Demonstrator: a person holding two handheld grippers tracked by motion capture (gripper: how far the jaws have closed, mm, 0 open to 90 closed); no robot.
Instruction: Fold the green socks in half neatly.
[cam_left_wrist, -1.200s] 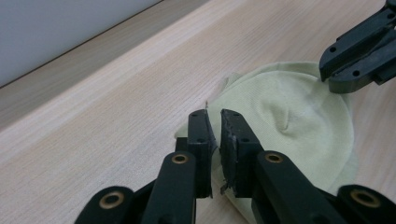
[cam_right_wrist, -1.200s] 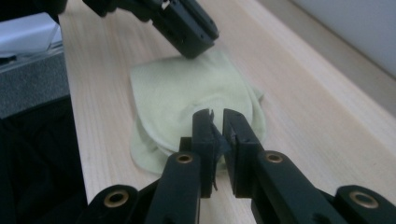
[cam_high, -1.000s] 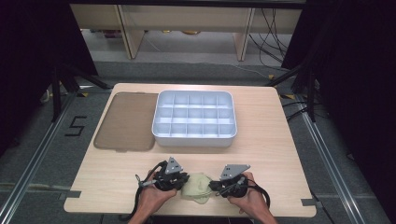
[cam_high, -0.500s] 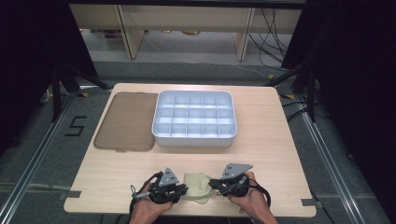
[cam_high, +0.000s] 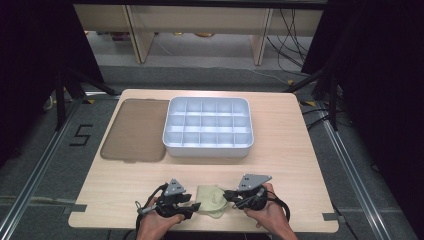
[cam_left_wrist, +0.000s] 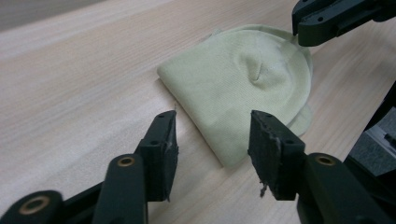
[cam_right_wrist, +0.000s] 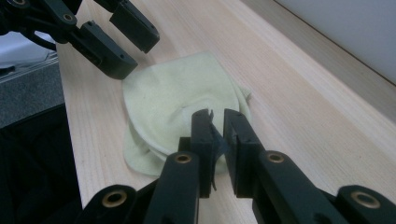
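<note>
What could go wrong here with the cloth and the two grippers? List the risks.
1. The pale green cloth lies near the table's front edge; a tug might drag it off.
2. The right gripper is nearly shut at the cloth's rim and may catch only one layer.
3. The left gripper, open astride a corner, could bunch the fold.

Right gripper (cam_right_wrist: 216, 122): rises from 6 o'clock; jaws nearly closed, a narrow gap between them, tips at the near edge of the cloth.
Cloth (cam_right_wrist: 173, 100): pale yellow-green, folded, lying flat at frame centre.
Left gripper (cam_right_wrist: 131, 44): enters from 11 o'clock; jaws apart, the lower jaw over the cloth's far corner.
Table (cam_right_wrist: 299, 107): light wood grain.
</note>
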